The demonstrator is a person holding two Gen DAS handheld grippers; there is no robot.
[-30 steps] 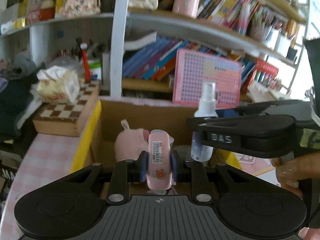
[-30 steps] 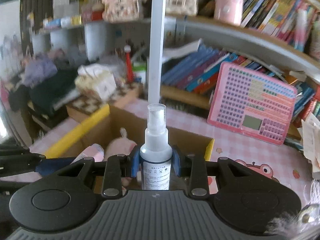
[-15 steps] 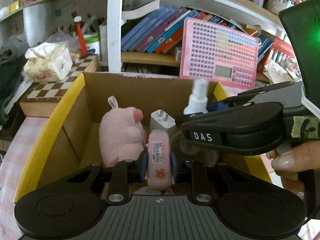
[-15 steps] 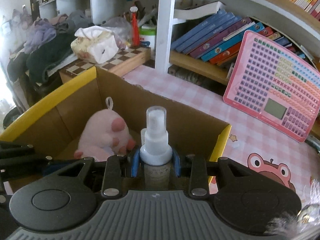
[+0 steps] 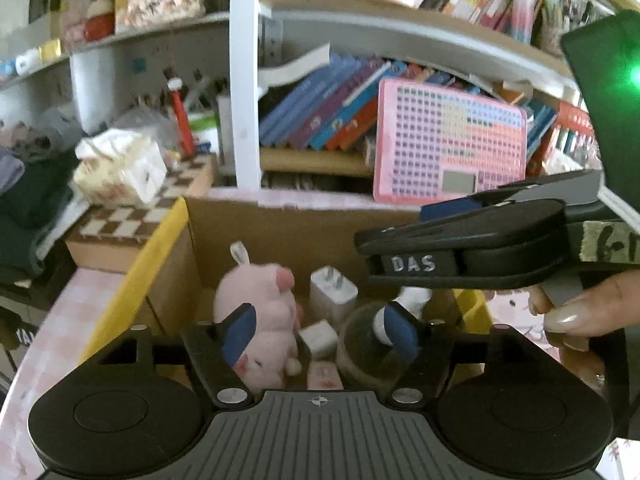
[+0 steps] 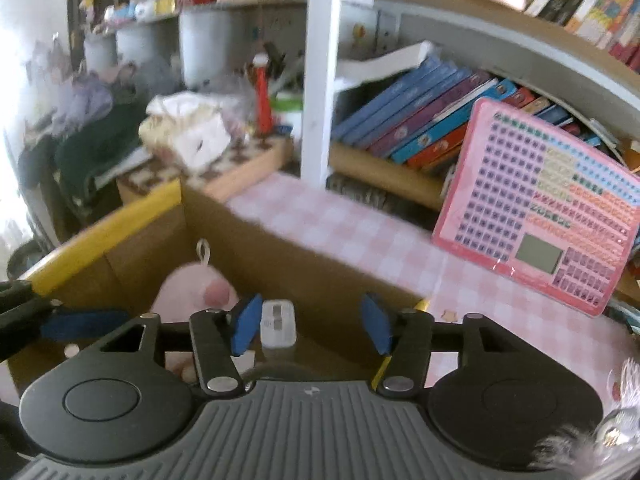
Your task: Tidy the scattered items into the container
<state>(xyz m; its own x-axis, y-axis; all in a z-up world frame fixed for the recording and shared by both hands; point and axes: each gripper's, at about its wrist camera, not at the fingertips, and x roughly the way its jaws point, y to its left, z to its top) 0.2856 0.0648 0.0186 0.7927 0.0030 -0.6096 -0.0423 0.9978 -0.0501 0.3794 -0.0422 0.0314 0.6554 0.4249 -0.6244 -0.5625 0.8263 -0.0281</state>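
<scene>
Left gripper (image 5: 318, 330), right gripper (image 6: 312, 322) opening over box (image 5: 160, 252); one plush pig (image 5: 260, 312), two chargers (image 5: 332, 294).

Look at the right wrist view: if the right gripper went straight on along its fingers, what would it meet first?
Probably the white charger in the cardboard box, just ahead between the opening fingers; depth is unclear.

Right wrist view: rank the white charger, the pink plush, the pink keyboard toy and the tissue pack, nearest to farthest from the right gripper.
From the right gripper, jaws opening and empty:
1. White charger, just inside the left pad.
2. Pink plush, left, in the box.
3. Pink keyboard toy, right, against the shelf.
4. Tissue pack, far left.
</scene>
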